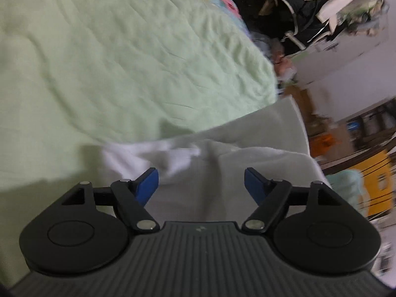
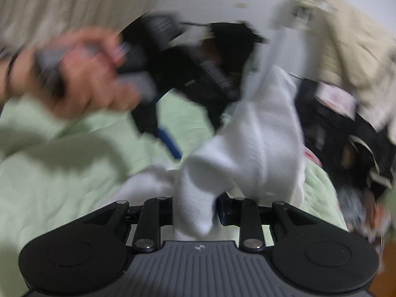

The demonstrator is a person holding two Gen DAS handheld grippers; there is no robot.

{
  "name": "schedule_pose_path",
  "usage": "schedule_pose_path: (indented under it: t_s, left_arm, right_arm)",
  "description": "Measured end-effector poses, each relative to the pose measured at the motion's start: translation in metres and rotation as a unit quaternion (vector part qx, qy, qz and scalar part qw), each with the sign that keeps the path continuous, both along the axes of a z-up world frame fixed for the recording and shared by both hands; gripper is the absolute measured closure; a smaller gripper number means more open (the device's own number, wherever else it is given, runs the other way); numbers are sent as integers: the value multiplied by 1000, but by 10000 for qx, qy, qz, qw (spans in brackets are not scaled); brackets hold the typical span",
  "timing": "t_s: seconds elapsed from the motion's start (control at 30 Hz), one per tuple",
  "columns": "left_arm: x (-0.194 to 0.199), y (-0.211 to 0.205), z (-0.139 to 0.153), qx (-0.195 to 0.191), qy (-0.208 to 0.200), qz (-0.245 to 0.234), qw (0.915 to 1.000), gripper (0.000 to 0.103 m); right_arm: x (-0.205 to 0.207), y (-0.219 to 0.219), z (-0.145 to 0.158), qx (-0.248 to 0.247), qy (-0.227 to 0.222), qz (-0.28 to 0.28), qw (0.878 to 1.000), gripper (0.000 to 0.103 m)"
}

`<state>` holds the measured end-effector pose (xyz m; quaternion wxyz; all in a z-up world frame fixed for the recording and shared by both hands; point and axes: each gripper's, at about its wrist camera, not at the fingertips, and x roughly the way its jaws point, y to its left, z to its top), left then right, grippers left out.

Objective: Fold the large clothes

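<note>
A white garment (image 1: 222, 153) lies bunched on the pale green bedspread (image 1: 111, 61), near the bed's corner. My left gripper (image 1: 201, 182) hovers over it, its blue pads (image 1: 148, 185) spread wide with nothing between them. In the right wrist view my right gripper (image 2: 194, 212) is shut on a thick fold of the white garment (image 2: 252, 143), which rises in a lifted bundle in front of the camera. Beyond it, blurred, a hand (image 2: 81, 81) holds the left gripper (image 2: 170, 143) above the bed.
Dark bags and pale clothes (image 1: 309, 12) are piled past the bed's far edge. A yellow box (image 1: 376, 173) and brown furniture stand on the floor to the right. The green bedspread (image 2: 49, 173) stretches bare to the left.
</note>
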<state>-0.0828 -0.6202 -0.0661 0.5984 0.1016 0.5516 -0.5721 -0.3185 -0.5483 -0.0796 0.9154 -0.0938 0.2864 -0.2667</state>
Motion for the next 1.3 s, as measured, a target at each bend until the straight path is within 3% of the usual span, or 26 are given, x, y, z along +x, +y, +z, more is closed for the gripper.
schedule_pose_path:
  t_s: [0.07, 0.17, 0.3, 0.4, 0.5, 0.6, 0.67, 0.77, 0.8, 0.87, 0.97, 1.1, 1.17, 1.23, 1.27, 1.3]
  left_arm:
    - [7, 15, 2, 70, -167, 60, 9998, 27]
    - [18, 36, 2, -15, -50, 219, 9997, 27]
    - [21, 55, 11, -241, -55, 276, 9993, 27]
    - [10, 58, 22, -501, -77, -27, 9987, 27]
    - [4, 50, 28, -611, 110, -260, 9977, 29]
    - [0, 44, 35, -763, -184, -78, 9969, 31]
    - [-11, 37, 31, -623, -492, -265, 9965, 30]
    - [-31, 18, 4, 120, -1587, -484, 9861, 27]
    - [-34, 12, -10, 366, -1909, -456, 9799, 27]
    - [-29, 5, -34, 727, -2002, -370, 9764, 27]
    - [-10, 10, -45, 815, -1484, -189, 9854, 27]
    - [5, 29, -39, 780, -1119, -165, 9905, 29]
    - [9, 39, -33, 748, -969, -174, 9923, 28]
    - [5, 49, -29, 728, -987, -273, 9921, 28]
    - [2, 54, -27, 719, -1009, -330, 9917, 27]
    - [0, 56, -27, 737, -1037, -374, 9912, 27]
  right_arm:
    - [15, 8, -7, 57, 209, 235, 9995, 75]
    - [35, 17, -24, 74, 597, 393, 9974, 75]
    - [44, 24, -28, 57, 683, 484, 9965, 75]
    - [48, 30, -22, -51, 758, 617, 9952, 73]
    - [55, 37, -21, -154, 1236, 1048, 9867, 73]
    - [55, 41, -21, -161, 1457, 1298, 9806, 73]
    - [61, 45, -18, -159, 1491, 1370, 9792, 73]
    - [64, 47, -18, -133, 1450, 1327, 9804, 69]
    - [63, 47, -16, -3, 1348, 1305, 9822, 66]
    - [59, 43, -11, 391, 1056, 1250, 9857, 61]
    - [39, 34, -3, 1292, 297, 1078, 9853, 57]
    - [17, 25, -2, 2133, -512, 722, 9730, 50]
    - [-3, 17, -4, 2712, -1009, 411, 9563, 47]
    - [-22, 10, -5, 3314, -1577, 66, 9302, 39]
    - [-32, 8, -7, 3593, -1897, -68, 9137, 37]
    - [-42, 6, -8, 4013, -2321, -215, 8858, 35]
